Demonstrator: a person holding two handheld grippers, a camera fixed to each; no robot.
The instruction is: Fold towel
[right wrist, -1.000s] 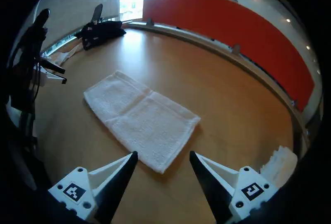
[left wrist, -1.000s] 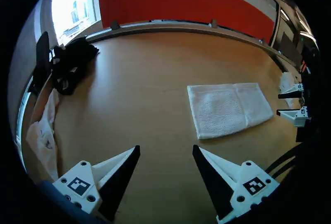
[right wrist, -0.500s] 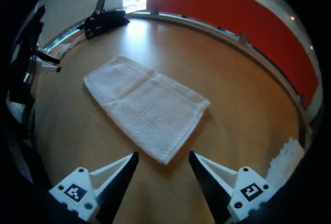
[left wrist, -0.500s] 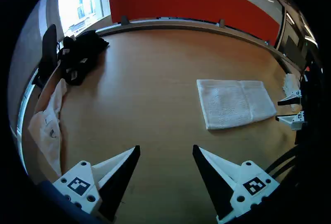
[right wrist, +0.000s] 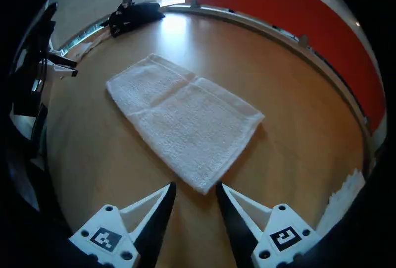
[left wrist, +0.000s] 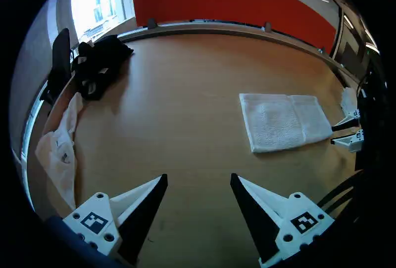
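A white towel (right wrist: 185, 119), folded into a rectangle with a crease across it, lies flat on the wooden table (right wrist: 277, 159). Its near corner sits just ahead of and between the fingertips of my right gripper (right wrist: 194, 188), whose jaws stand partly narrowed but apart, not pressing the cloth. The left gripper view has the same towel (left wrist: 284, 122) far right, well away from my left gripper (left wrist: 198, 184), which hovers open over bare wood. My right gripper (left wrist: 346, 133) appears there at the towel's right end, and my left gripper (right wrist: 62, 67) shows at the left of the right gripper view.
A black bag (left wrist: 99, 65) lies at the table's far left, with a pale cloth (left wrist: 59, 149) hanging at the left edge. A red partition (left wrist: 232, 0) runs behind the table's curved rim. A small white crumpled item (right wrist: 346, 196) sits near the right edge.
My right gripper moved forward and lower to the towel's near corner, and its jaws narrowed. The left gripper drifted slightly away from the towel and stayed open.
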